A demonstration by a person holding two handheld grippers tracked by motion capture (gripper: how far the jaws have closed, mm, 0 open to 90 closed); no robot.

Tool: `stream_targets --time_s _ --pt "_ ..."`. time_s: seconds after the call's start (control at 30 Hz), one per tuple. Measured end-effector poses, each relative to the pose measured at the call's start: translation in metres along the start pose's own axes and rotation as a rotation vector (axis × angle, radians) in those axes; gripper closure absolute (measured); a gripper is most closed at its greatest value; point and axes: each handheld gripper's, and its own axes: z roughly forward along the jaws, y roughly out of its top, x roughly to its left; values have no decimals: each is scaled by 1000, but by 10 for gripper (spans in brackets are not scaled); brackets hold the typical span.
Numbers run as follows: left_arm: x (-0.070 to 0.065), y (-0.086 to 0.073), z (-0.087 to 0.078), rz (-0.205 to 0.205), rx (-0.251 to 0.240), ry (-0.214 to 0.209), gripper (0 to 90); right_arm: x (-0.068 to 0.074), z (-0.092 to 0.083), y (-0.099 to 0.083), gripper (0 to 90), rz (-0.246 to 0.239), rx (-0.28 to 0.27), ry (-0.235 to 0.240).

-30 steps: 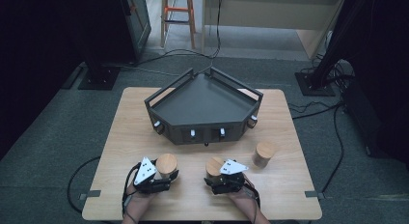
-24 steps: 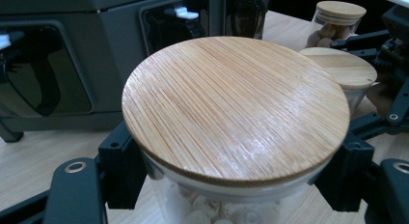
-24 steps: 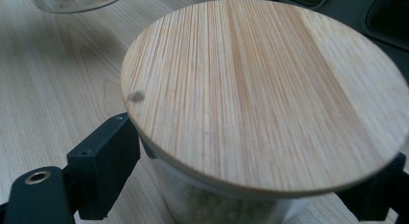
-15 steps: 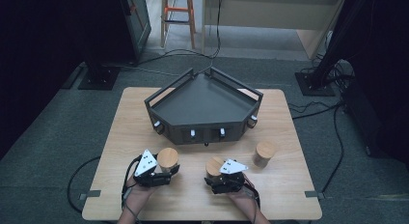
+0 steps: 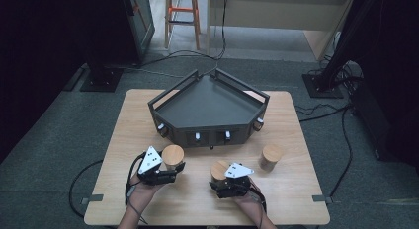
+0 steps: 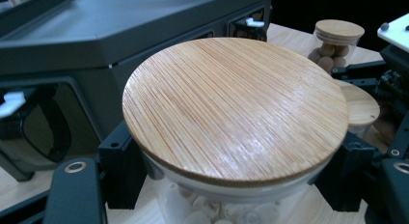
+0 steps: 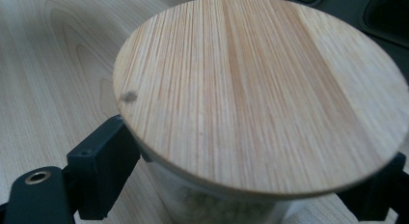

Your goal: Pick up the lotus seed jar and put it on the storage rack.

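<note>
**Jaws clamped on two lidded glass jars**

Jaws of the left gripper (image 5: 170, 166) pinch the glass wall of the left jar (image 6: 235, 108) just under its bamboo lid; the right gripper (image 5: 223, 181) holds the right jar (image 7: 260, 93) likewise, both near the table's (image 5: 296, 199) front edge. Smooth glass looks slippery and breakable, the filling adds weight, and lids may lift off, so grip the body

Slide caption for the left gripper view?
Left gripper clamps a bamboo-lidded glass jar beside the dark grey tray.
</note>
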Motion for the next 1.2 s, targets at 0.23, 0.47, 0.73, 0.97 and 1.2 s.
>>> stream_targets --time_s 0.23,0.47,0.73,0.97,1.2 --pt "5 9 2 -1 -10 -4 251 1 0 0 129 -2 1 -3" --pt "6 13 1 0 -24 3 251 -1 0 0 130 8 0 -2" --pt "6 19 1 10 -24 10 251 -1 1 0 130 3 2 2" --pt "9 24 1 2 -33 11 252 -2 0 0 130 7 -1 4" --pt "13 29 0 -4 -39 7 252 0 1 1 130 2 3 3"
